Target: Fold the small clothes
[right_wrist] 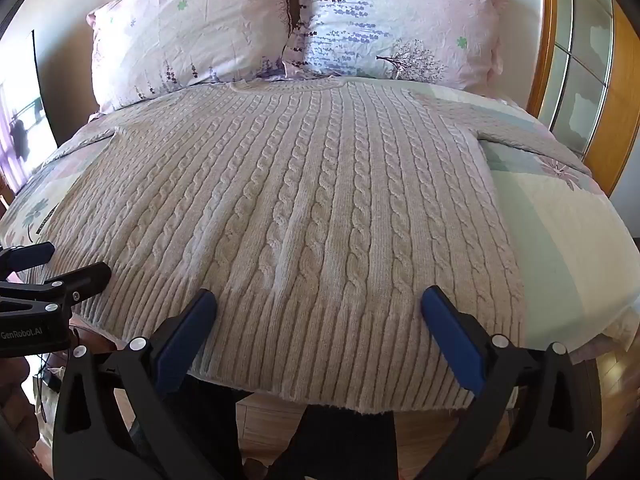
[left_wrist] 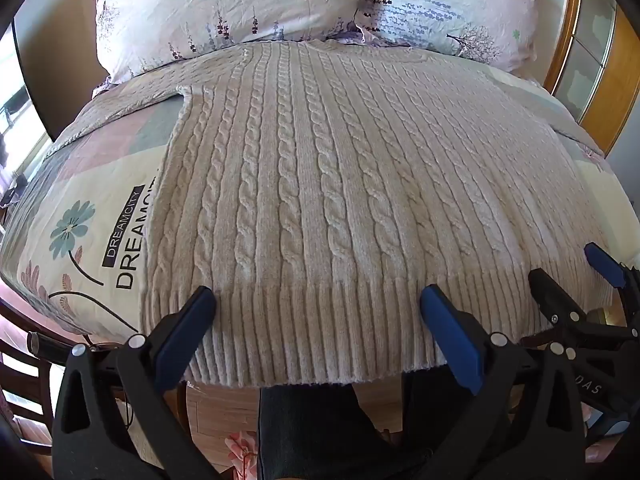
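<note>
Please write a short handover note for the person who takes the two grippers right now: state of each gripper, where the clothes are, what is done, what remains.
Left gripper: open, holding nothing, at the hem's left part.
Right gripper: open, holding nothing, at the hem's right part.
Sweater: lies flat on the bed, hem toward you at the bed edge, collar toward the pillows, sleeves spread to both sides.
Done: sweater laid out. No fold is made yet.
Left: grip it and do all the folds.
</note>
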Motion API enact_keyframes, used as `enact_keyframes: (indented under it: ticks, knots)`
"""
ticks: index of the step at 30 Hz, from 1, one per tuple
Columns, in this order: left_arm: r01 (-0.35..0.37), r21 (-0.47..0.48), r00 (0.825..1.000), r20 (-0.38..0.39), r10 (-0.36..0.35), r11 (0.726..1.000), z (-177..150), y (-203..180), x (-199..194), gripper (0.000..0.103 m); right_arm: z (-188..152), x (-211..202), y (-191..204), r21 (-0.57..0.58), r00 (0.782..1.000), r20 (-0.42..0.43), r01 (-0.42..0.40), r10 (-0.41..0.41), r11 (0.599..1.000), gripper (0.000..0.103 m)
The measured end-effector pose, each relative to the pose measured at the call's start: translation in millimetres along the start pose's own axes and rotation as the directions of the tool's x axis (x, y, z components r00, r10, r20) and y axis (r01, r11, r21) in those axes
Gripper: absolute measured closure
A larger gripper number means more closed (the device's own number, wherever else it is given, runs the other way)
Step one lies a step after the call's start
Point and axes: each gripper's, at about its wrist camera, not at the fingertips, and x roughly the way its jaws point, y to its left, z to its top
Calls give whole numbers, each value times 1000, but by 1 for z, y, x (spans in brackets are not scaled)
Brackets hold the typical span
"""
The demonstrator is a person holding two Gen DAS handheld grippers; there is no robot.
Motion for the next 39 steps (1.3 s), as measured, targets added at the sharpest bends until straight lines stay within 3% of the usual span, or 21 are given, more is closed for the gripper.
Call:
enact_keyframes:
  ticks: [39]
  knots:
    - [-1, 6, 1000, -12, 1, 1000, 0, 0, 0, 2, 0, 0, 0, 3, 1000, -10, 1, -1, 1000, 1]
